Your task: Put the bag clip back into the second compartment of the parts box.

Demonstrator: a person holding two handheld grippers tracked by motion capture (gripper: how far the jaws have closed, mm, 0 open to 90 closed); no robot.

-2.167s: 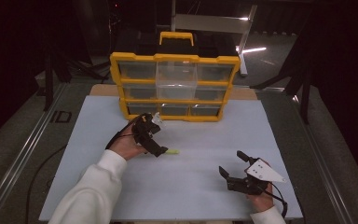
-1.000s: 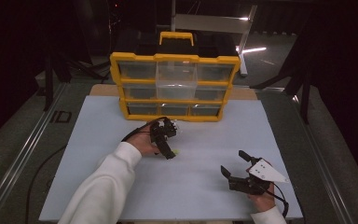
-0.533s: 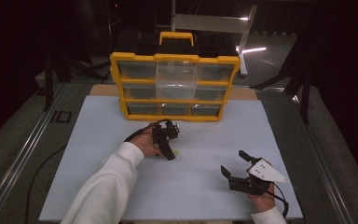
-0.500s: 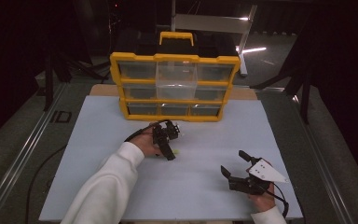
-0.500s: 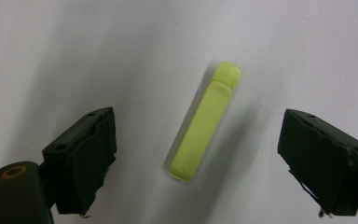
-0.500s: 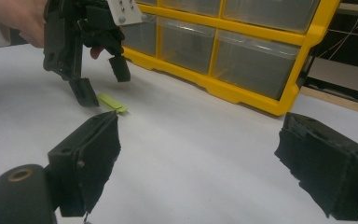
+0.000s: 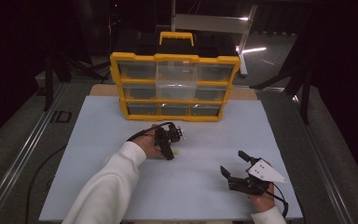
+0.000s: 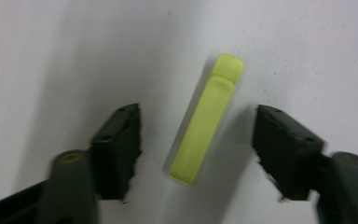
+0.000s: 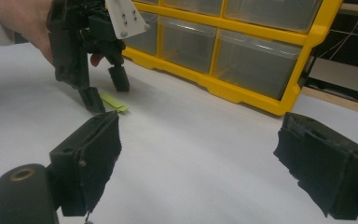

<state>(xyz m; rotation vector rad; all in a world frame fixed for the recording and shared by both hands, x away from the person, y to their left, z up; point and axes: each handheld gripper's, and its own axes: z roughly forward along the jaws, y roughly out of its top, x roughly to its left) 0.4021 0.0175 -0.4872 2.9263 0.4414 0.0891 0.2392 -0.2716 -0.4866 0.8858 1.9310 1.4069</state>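
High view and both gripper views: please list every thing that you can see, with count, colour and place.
Flat yellow-green plastic stick: one, yellow-green, lying on the board between the left gripper's jaws, untouched.
Yellow plastic drawer cabinet with clear drawers: one, yellow frame, black top, at the board's far edge.
White table board: one, white, under everything.
Left gripper: one, black, over the stick; its jaws have just been closing, pads not yet on it.
Right gripper: one, black with a grey plate, open, at near right.
White sleeve: one, on the left arm.
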